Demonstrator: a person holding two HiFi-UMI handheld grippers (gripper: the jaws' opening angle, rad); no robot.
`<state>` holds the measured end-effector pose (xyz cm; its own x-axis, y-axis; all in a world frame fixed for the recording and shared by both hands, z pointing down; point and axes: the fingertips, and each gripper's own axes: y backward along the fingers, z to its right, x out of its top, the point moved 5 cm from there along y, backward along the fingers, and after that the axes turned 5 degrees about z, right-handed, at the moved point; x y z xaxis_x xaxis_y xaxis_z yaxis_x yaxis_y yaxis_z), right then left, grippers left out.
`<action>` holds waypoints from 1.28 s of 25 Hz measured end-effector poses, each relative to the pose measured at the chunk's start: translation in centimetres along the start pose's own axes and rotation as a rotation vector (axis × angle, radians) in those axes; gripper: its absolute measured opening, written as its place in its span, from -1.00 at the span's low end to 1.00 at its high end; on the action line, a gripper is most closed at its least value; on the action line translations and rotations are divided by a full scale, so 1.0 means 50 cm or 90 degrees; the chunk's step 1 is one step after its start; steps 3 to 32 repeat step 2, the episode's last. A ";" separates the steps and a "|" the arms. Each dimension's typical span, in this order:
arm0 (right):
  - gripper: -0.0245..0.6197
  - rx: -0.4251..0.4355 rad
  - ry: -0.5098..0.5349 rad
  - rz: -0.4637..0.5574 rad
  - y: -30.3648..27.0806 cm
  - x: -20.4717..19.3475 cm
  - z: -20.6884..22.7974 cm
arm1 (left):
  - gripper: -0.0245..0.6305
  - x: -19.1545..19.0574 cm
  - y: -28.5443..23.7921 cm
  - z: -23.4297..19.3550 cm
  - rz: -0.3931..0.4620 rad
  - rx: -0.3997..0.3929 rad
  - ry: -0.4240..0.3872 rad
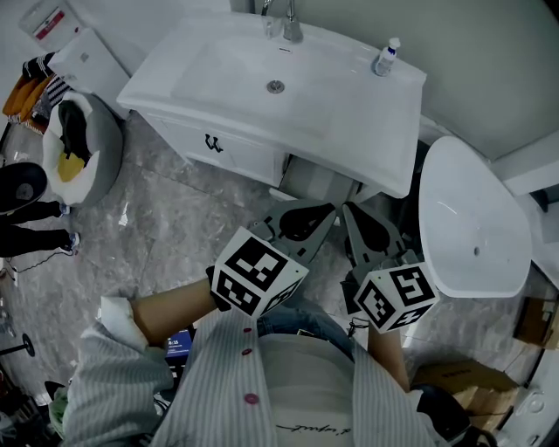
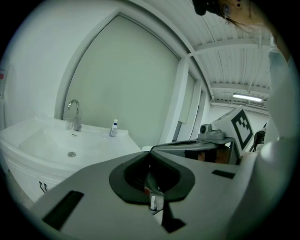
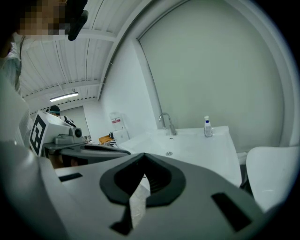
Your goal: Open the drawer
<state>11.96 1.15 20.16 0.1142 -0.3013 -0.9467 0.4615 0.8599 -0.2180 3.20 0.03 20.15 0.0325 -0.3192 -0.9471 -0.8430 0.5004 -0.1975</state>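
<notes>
The white vanity (image 1: pixel 349 131) carries a drawer front (image 1: pixel 236 153) with a dark curled handle (image 1: pixel 212 142); the drawer is closed. In the left gripper view the same handle (image 2: pixel 43 187) shows low at the left edge. My left gripper (image 1: pixel 316 215) and right gripper (image 1: pixel 356 218) hover side by side in front of the vanity's right part, away from the handle. In their own views the left gripper (image 2: pixel 150 155) and the right gripper (image 3: pixel 143 157) both have their jaws together with nothing between them.
A faucet (image 1: pixel 288 22) and a small bottle (image 1: pixel 386 57) stand on the basin. A white toilet (image 1: pixel 472 218) is close on the right. A padded bin (image 1: pixel 74 148) and another person's feet (image 1: pixel 35 236) are at the left, cardboard boxes (image 1: pixel 458 377) at the lower right.
</notes>
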 end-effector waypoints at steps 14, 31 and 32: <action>-0.90 0.000 -0.002 -0.002 0.000 -0.002 0.001 | -0.88 -0.001 -0.002 0.000 -0.003 -0.002 -0.001; -0.90 0.000 -0.002 -0.002 0.000 -0.002 0.001 | -0.88 -0.001 -0.002 0.000 -0.003 -0.002 -0.001; -0.90 0.000 -0.002 -0.002 0.000 -0.002 0.001 | -0.88 -0.001 -0.002 0.000 -0.003 -0.002 -0.001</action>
